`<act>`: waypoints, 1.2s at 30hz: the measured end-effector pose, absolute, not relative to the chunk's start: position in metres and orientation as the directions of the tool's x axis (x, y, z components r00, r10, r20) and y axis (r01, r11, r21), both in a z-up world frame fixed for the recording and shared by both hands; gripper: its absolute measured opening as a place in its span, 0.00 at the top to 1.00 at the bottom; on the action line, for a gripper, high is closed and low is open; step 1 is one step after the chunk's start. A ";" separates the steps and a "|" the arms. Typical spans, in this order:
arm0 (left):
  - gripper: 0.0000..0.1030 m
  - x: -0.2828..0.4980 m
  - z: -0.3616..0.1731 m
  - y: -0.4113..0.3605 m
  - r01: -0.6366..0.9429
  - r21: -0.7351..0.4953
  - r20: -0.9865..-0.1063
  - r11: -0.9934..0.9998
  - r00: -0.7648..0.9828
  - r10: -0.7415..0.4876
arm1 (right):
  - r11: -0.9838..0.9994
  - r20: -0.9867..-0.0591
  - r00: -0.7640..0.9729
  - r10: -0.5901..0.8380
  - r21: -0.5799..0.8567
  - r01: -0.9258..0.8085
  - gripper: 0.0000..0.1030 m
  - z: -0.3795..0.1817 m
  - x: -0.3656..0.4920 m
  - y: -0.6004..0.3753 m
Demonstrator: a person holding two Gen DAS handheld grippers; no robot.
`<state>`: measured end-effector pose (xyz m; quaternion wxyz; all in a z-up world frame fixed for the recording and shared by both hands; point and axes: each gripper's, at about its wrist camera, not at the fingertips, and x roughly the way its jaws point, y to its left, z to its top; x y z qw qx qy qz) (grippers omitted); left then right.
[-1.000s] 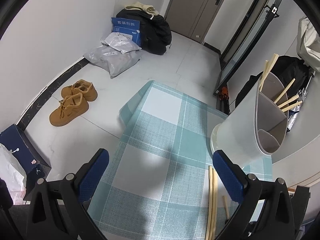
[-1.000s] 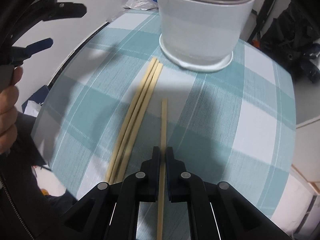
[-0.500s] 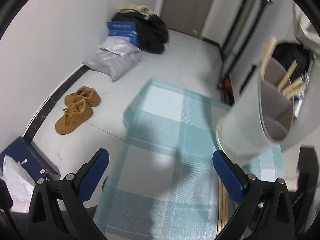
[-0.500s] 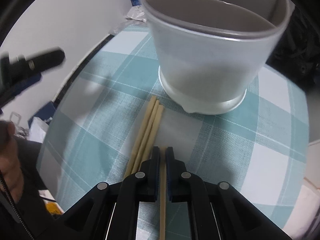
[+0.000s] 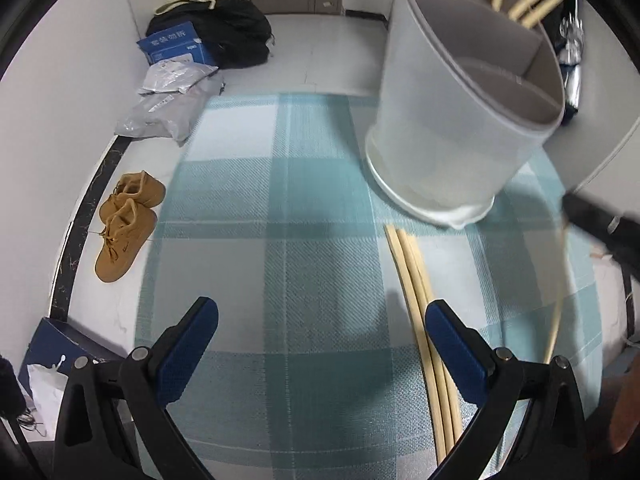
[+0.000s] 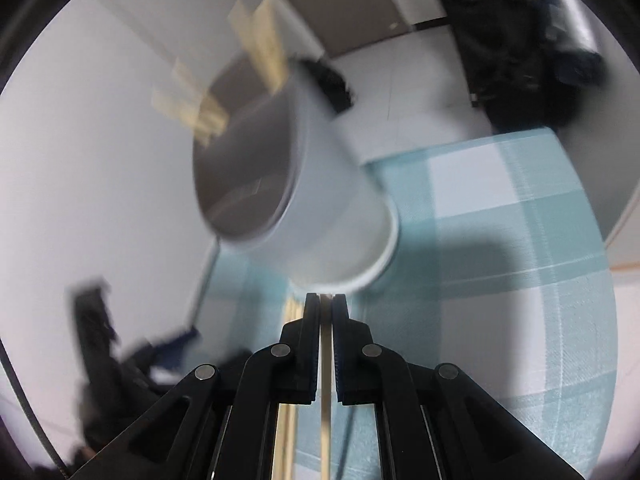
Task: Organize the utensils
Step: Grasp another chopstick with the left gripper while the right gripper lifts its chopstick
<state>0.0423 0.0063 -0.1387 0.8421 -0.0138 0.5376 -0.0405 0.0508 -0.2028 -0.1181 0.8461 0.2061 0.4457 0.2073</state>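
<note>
Chopstick (image 6: pixel 325 396) in transit: the right hand-held gripper (image 6: pixel 326 300) pinches a single pale wooden stick between its pressed-together black fingers at the bottom centre of the right wrist view, its tip pointing toward the white utensil holder (image 6: pixel 320 200) that fills the blurred middle of the frame. In the left wrist view the same holder (image 5: pixel 452 128) stands at upper right on the teal checked cloth of the desk (image 5: pixel 280 240), with several chopsticks (image 5: pixel 532 0) already poking out of its far compartment. Three more sticks (image 5: pixel 416 280) lie side by side on the cloth at lower right, just beside the holder's base. The left hand-held gripper (image 5: pixel 320 340) hangs over the cloth with its blue-padded fingers spread wide and nothing between them. Such sticks look light, stiff and smooth, so a thin one may swivel or slip in a narrow pinch; a hold near mid-length would likely keep it steadier. On the floor at left lie tan shoes (image 5: pixel 126 224).
</note>
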 end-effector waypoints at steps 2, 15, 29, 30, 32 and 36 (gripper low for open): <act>0.01 0.043 -0.142 0.004 0.053 -0.069 -0.913 0.996 0.399 -0.085 | 0.805 -0.640 0.545 0.542 0.582 -0.117 0.95 -0.118 0.050 -0.224; 0.01 0.046 -0.153 0.003 0.008 -0.022 -0.935 1.000 0.354 -0.024 | 0.754 -0.577 0.594 0.561 0.651 -0.081 0.95 -0.117 0.034 -0.257; 0.01 0.053 -0.156 -0.006 0.014 -0.009 -0.946 1.000 0.325 -0.013 | 0.781 -0.575 0.620 0.534 0.616 -0.102 0.95 -0.112 0.023 -0.257; 0.02 0.054 -0.156 -0.003 0.000 -0.003 -0.944 1.000 0.329 -0.003 | 0.785 -0.576 0.623 0.529 0.612 -0.100 0.95 -0.111 0.022 -0.257; 0.02 0.059 -0.157 0.002 -0.014 -0.010 -0.946 1.000 0.324 -0.005 | 0.785 -0.573 0.627 0.528 0.611 -0.102 0.95 -0.110 0.021 -0.257; 0.02 0.074 -0.158 0.006 -0.009 -0.002 -0.949 1.000 0.314 0.001 | 0.780 -0.562 0.632 0.534 0.615 -0.113 0.95 -0.106 0.022 -0.256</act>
